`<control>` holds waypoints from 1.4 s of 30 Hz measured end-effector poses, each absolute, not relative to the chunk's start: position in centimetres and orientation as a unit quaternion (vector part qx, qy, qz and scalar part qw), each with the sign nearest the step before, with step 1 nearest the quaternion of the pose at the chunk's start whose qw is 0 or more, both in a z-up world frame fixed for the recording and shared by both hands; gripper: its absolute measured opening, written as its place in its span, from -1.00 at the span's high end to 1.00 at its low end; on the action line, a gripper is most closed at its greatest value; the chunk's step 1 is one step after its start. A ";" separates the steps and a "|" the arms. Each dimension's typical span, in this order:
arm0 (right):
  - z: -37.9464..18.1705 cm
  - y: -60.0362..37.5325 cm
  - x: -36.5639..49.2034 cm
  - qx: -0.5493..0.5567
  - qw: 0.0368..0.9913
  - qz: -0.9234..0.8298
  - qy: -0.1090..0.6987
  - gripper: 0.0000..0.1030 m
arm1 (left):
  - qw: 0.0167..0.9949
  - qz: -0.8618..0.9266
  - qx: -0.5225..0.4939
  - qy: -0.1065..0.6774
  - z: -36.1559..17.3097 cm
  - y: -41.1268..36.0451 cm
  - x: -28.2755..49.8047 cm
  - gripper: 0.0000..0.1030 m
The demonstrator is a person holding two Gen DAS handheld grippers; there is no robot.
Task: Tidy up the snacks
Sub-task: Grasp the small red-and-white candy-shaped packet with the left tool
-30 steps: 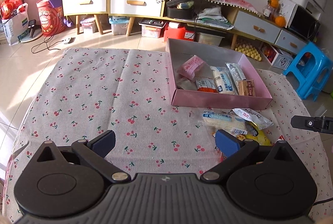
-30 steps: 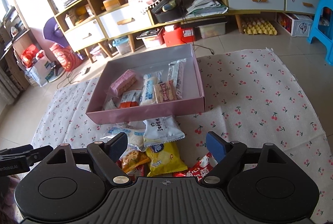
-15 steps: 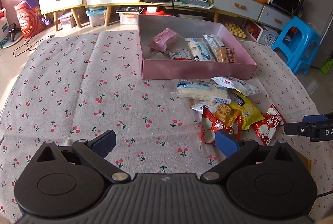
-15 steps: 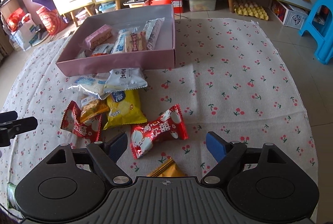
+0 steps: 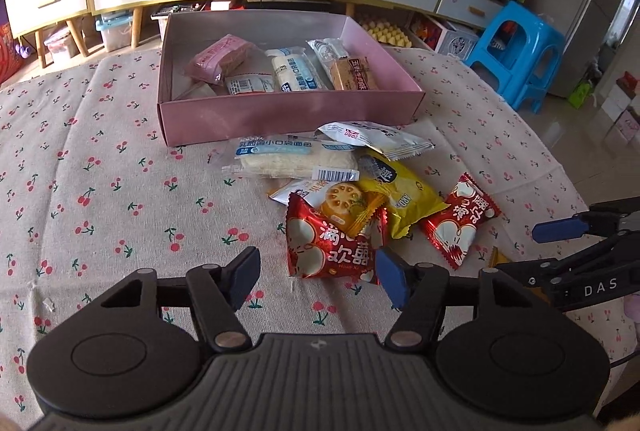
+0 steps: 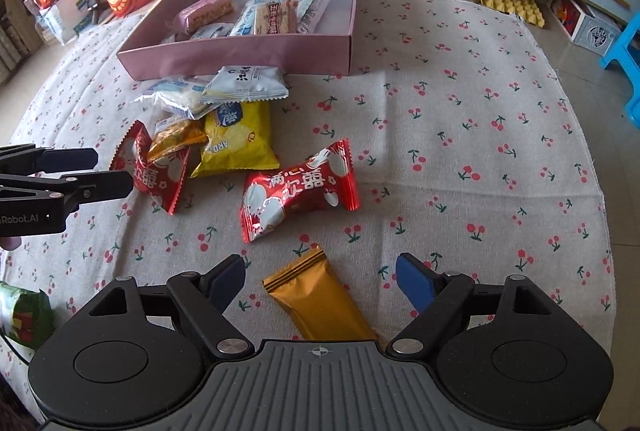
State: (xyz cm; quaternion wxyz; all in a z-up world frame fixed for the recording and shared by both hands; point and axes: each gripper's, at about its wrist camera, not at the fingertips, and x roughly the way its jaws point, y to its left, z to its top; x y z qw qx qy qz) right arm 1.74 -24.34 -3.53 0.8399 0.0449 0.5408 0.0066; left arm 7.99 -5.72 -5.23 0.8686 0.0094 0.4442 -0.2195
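A pink box (image 5: 288, 115) (image 6: 240, 55) holds several snack packs. Loose snacks lie in front of it: a clear bread pack (image 5: 296, 159), a white pack (image 5: 376, 139), a yellow bag (image 5: 400, 191) (image 6: 238, 139), an orange pack (image 5: 344, 203) and two red candy packs (image 5: 332, 243) (image 5: 460, 223). My left gripper (image 5: 316, 273) is open, its fingers either side of the near red pack's lower edge. My right gripper (image 6: 320, 281) is open around the tip of a gold bar (image 6: 316, 299). The second red pack (image 6: 300, 191) lies beyond it.
The cherry-print cloth (image 5: 100, 171) covers a round table whose edge curves at the right (image 6: 592, 191). A green pack (image 6: 24, 315) lies at the near left edge. Cabinets, a blue stool (image 5: 516, 55) and floor clutter stand behind.
Both grippers have moved forward and down toward the snack pile. The left now straddles the near red pack's edge; the gold bar has come between the right fingers. Both stay open.
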 end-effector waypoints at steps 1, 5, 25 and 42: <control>-3.7 -24.5 1.8 0.046 0.839 0.004 0.543 -0.64 | 0.866 -0.219 0.004 0.449 -5.3 -5.8 8.2 0.08; -4.0 -24.7 2.1 0.043 0.838 -0.009 0.544 -0.64 | 0.861 -0.203 -0.002 0.466 -6.0 -5.7 8.7 0.35; -4.2 -25.1 3.3 0.085 0.844 -0.027 0.529 -0.64 | 0.874 -0.171 -0.053 0.451 -5.4 -3.8 9.3 0.51; -5.2 -23.7 4.8 0.066 0.844 -0.028 0.532 -0.64 | 0.867 -0.159 -0.019 0.473 -5.1 -3.5 9.6 0.95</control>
